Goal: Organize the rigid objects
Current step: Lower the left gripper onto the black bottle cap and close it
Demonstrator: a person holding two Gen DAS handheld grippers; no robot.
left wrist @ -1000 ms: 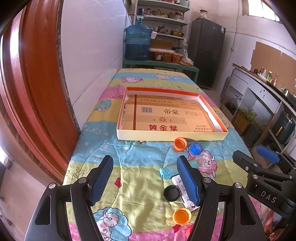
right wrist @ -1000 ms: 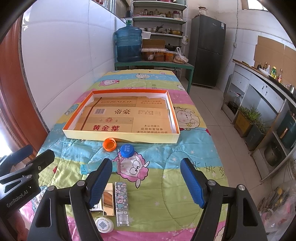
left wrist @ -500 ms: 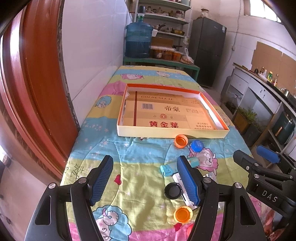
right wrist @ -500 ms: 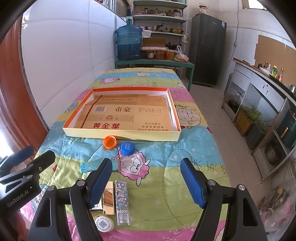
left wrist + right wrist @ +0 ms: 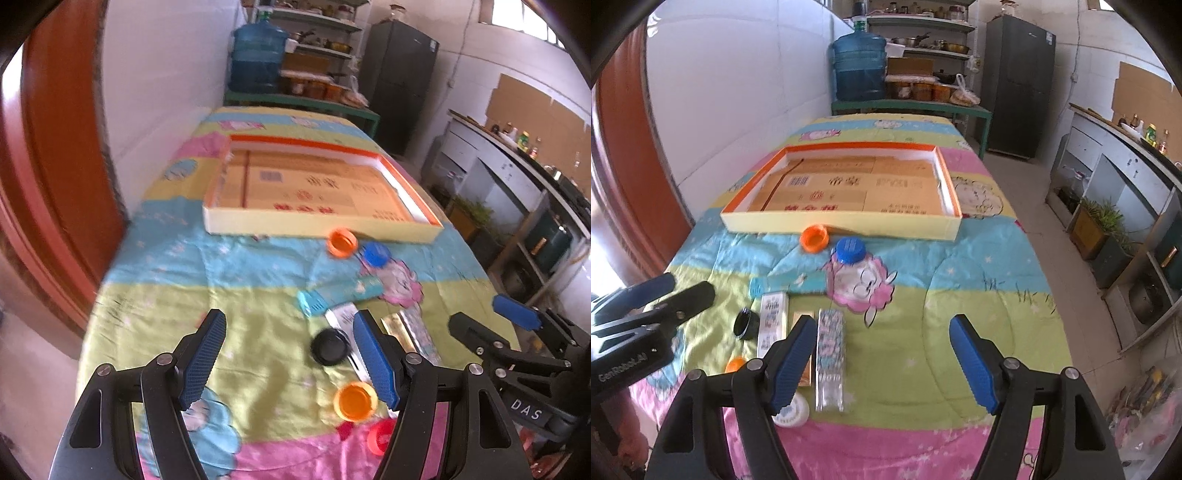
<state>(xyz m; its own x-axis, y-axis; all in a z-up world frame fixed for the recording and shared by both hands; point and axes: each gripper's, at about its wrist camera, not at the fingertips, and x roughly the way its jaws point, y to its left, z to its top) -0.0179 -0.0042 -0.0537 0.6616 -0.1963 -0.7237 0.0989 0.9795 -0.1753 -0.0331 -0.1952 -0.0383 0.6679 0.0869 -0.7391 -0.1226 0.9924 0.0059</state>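
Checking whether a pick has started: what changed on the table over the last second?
Both cameras rose and tipped down, the left more. The left gripper and right gripper remain open and empty. The orange cap, blue cap and tray lie unmoved.

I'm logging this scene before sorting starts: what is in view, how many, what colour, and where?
tray: 1, cream walls, orange rim, mid-table, cardboard liner only
orange caps: 2 clear, one against the tray's near wall, one at the near edge
blue cap: 1, right of the far orange cap
black cap: 1, near the left gripper's right finger
teal piece: 1, beyond the black cap
slim boxes: 3, white, gold, patterned, side by side
white round lid: 1, near edge
water jug: 1, blue, far bench
fridge: 1, dark, far right
left gripper: blue fingers, open, empty
right gripper: blue fingers, open, empty
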